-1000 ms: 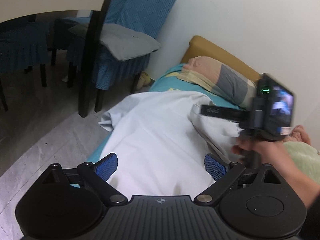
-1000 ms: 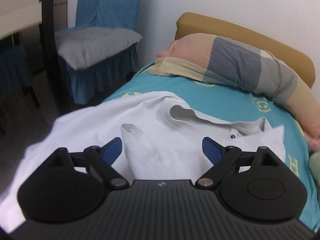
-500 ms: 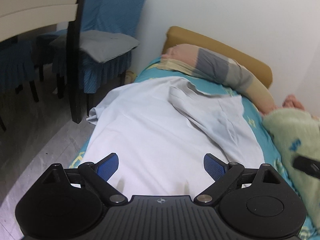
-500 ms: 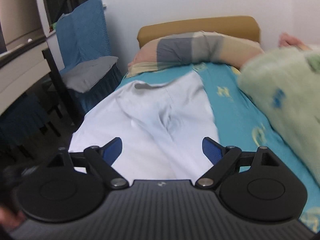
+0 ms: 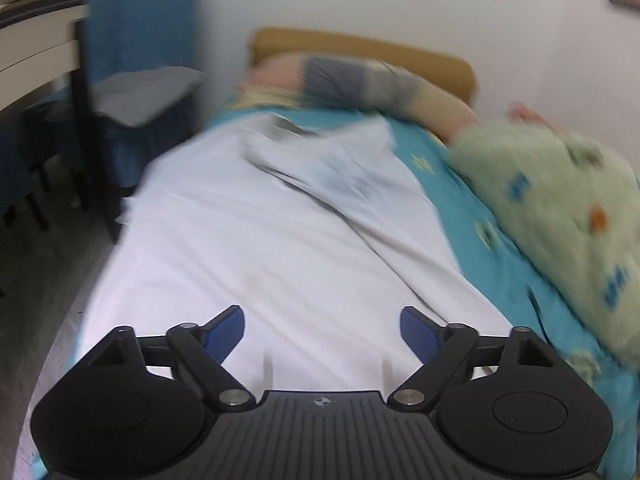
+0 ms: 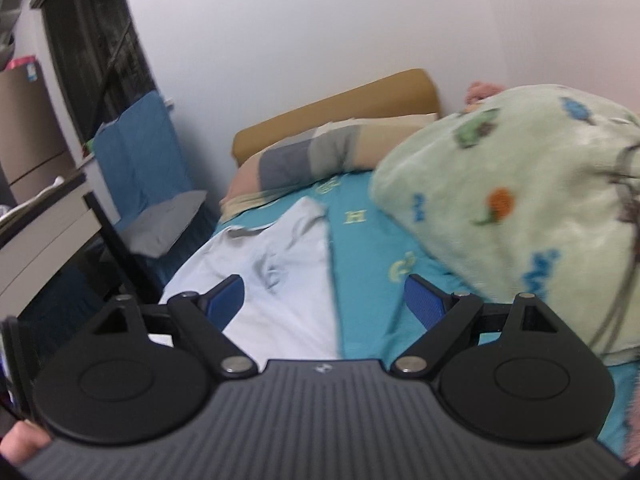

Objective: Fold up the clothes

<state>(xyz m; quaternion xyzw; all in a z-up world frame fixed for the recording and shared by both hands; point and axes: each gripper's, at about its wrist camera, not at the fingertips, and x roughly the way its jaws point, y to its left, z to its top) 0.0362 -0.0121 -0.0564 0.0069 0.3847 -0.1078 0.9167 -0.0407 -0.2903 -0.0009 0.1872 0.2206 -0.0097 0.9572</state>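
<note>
A white shirt [image 5: 280, 232] lies spread lengthwise on a bed with a teal sheet [image 5: 480, 232], its collar toward the headboard and one sleeve folded across its right side. It also shows in the right wrist view [image 6: 280, 280]. My left gripper [image 5: 322, 328] is open and empty, held above the shirt's near hem. My right gripper [image 6: 324, 296] is open and empty, held above the shirt's right edge and the teal sheet [image 6: 368, 264].
A green fleece blanket [image 5: 560, 208] is bunched on the bed's right side, and shows large in the right wrist view [image 6: 520, 200]. A striped pillow [image 5: 360, 80] lies against the tan headboard [image 5: 360, 46]. A blue-covered chair [image 5: 140, 80] and a table [image 5: 36, 40] stand left of the bed.
Both grippers have pulled back from the collar end toward the hem end. The right gripper has swung right, off the shirt's middle to its right edge. The folded sleeve stays in place.
</note>
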